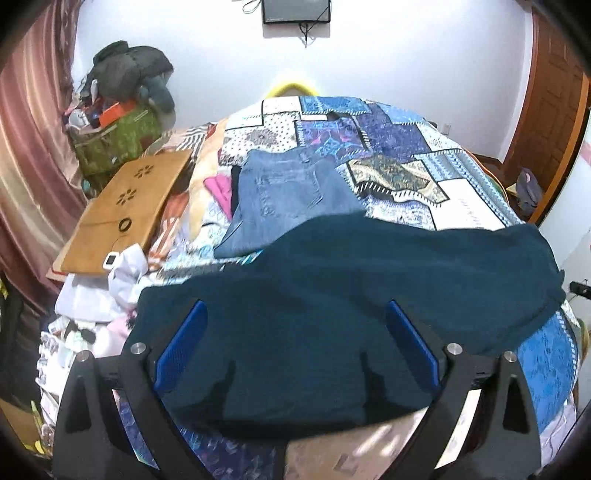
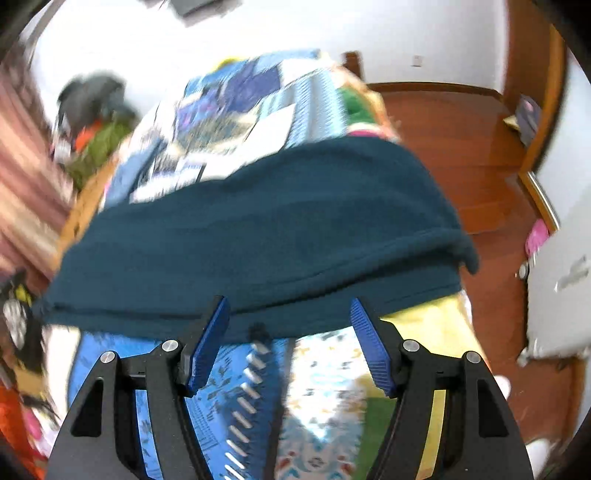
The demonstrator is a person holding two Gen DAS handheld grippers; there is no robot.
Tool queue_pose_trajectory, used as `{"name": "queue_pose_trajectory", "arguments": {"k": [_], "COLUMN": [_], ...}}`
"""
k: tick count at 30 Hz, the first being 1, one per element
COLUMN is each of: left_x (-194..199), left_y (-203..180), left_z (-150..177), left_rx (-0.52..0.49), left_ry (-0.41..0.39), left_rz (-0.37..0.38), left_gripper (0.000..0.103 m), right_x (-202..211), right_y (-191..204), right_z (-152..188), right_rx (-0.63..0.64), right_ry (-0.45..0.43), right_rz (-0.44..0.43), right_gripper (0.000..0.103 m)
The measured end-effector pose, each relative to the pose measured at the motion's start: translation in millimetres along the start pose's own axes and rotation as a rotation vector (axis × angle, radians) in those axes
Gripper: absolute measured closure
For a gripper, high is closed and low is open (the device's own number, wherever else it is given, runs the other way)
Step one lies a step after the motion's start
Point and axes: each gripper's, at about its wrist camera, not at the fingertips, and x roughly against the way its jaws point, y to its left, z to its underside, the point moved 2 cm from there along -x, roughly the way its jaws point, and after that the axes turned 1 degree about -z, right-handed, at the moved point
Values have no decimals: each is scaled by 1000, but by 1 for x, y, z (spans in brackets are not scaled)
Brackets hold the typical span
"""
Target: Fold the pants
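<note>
The dark teal pants (image 1: pixel 351 295) are lying folded across the near end of the bed (image 1: pixel 461 192), in front of folded jeans (image 1: pixel 291 192). Above the pants, left claw (image 1: pixel 295 317) and right claw (image 2: pixel 290 314) are both hanging apart, gripping nothing.

- Ahead of me, a white wall (image 1: pixel 388 62) carries a dark wall-mounted screen (image 1: pixel 295 11).
- Pink-brown curtain (image 1: pixel 33 147) hangs at left.
- Patchwork quilt (image 1: pixel 424 155) covers the bed.
- Reddish wooden floor (image 2: pixel 461 147); what seems a wooden door (image 1: pixel 554 92), blurred.
</note>
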Motion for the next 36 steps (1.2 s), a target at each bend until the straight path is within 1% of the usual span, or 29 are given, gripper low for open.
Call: {"name": "queue_pose_trajectory", "arguments": {"k": [3, 6, 9, 11, 12, 14, 15, 16, 17, 18, 21, 24, 25, 27, 29, 32, 34, 35, 36], "left_x": [-13, -31, -48, -56, -58, -61, -62, -64, -65, -67, -72, -74, -74, -73, -72, -69, -67, -66, -65], "left_y": [-15, -34, -54, -64, -69, -76, -78, -81, -83, -84, -86, -85, -85, -83, -82, -79, -78, -77, -76], "left_z": [-9, -12, -13, -12, -11, -9, -9, -8, -6, -5, -4, -4, -4, -4, -4, -4, -4, -4, -4], "left_rx": [0, -18, -43, -54, -60, -76, -83, -92, -103, -109, -117, -109, -106, -103, -98, -89, -86, -86, -86], "left_ry": [7, 34, 64, 76, 80, 87, 89, 91, 95, 99, 110, 113, 112, 108, 105, 100, 97, 96, 93], "left_rz": [24, 45, 52, 61, 66, 69, 66, 62, 55, 50, 41, 35, 33, 29, 30, 36, 40, 41, 43], "left_gripper": [5, 5, 5, 5, 5, 5, 5, 5, 5, 5, 5, 5, 5, 5, 5, 5, 5, 5, 5], "right_x": [6, -5, -30, -51, -65, -71, -72, -68, -64, -60, -42, -10, -2, 10, 9, -2, -11, -13, -14], "right_y": [-33, -61, -86, -97, -103, -111, -114, -118, -119, -118, -112, -95, -92, -91, -98, -114, -127, -128, -128], "right_z": [-11, -20, -26, -25, -25, -24, -27, -31, -38, -42, -60, -77, -80, -79, -72, -51, -31, -26, -18], "right_rx": [-136, -249, -356, -419, -457, -493, -501, -499, -486, -472, -384, -289, -267, -240, -231, -250, -302, -315, -326], "right_ry": [-57, -74, -35, 4, 30, 40, 25, 8, -19, -35, -100, -197, -216, -229, -203, -125, -46, -21, 8], "right_rz": [8, 10, 0, -14, -21, -34, -32, -23, 7, 24, 46, 54, 57, 65, 85, 117, 108, 101, 91], "right_gripper": [39, 39, 39, 43, 47, 50, 54, 64, 71, 81, 94, 95, 95, 95, 95, 95, 91, 90, 85]}}
